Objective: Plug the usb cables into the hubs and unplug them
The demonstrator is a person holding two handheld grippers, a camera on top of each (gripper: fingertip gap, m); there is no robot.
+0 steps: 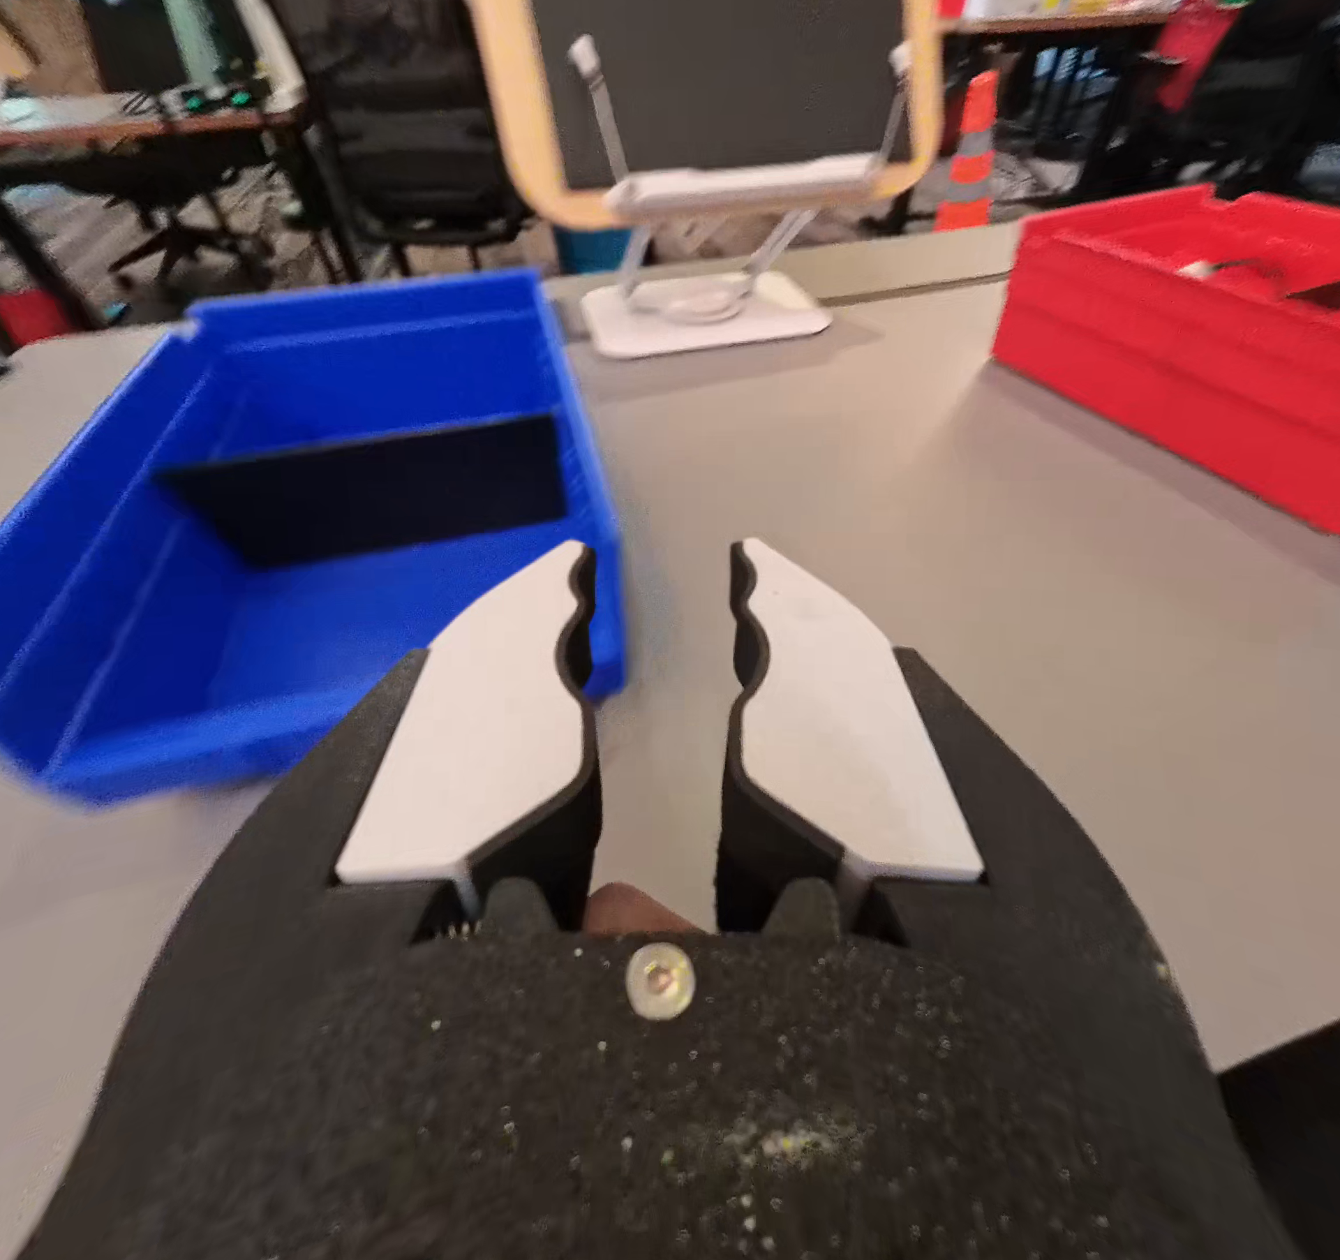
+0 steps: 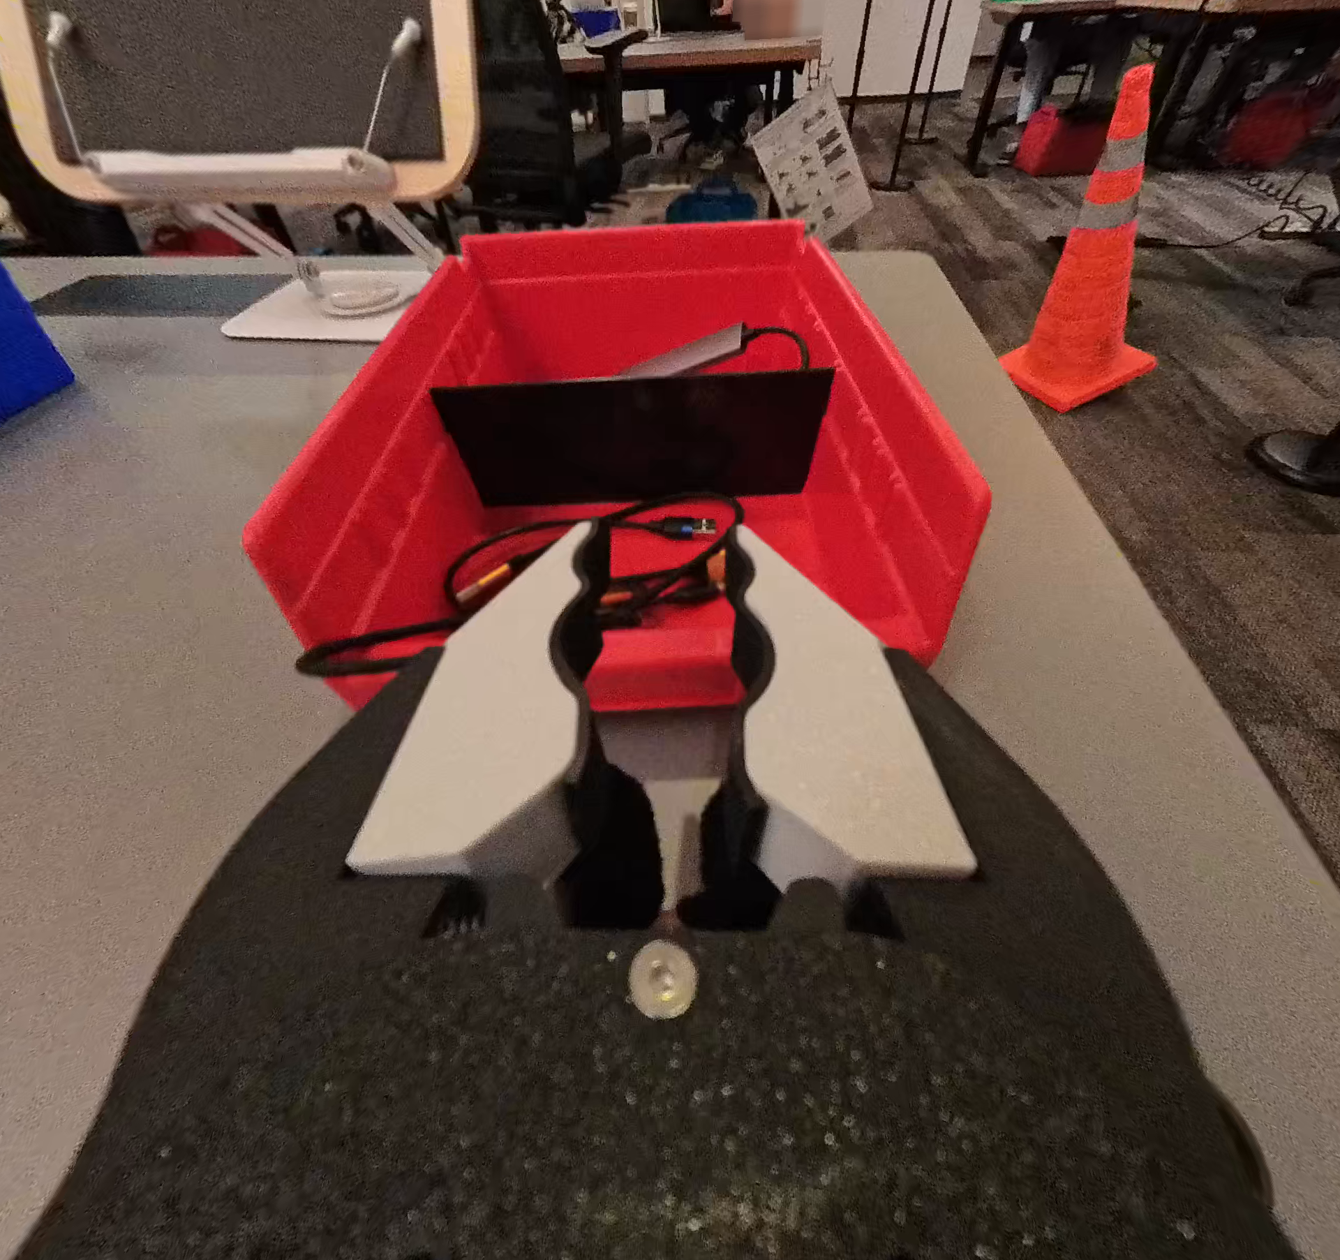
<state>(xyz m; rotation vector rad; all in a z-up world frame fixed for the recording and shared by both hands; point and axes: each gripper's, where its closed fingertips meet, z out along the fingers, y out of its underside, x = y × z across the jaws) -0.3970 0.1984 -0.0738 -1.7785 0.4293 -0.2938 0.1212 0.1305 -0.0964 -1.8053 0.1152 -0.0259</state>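
Red ribbed plastic bin (image 2: 892,500), black cables (image 2: 652,576)

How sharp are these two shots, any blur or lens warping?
Left wrist view: blue bin and background smeared by motion blur, the claw crisp. Right wrist view: sharper, red bin and cables readable, room behind soft. Both views: wide-angle bending toward the edges, even indoor light, no harsh glare.

Surface (image 1: 834,500): plain grey. Left bin (image 1: 109,572): solid blue, black divider (image 1: 377,493). Right bin (image 2: 348,522): solid red, black divider (image 2: 631,442). Cables (image 2: 507,551): black, orange-tipped. Hub (image 2: 689,355): grey. Cone (image 2: 1088,268): orange, grey bands. Both grippers: black bodies, grey fingers (image 1: 486,717).
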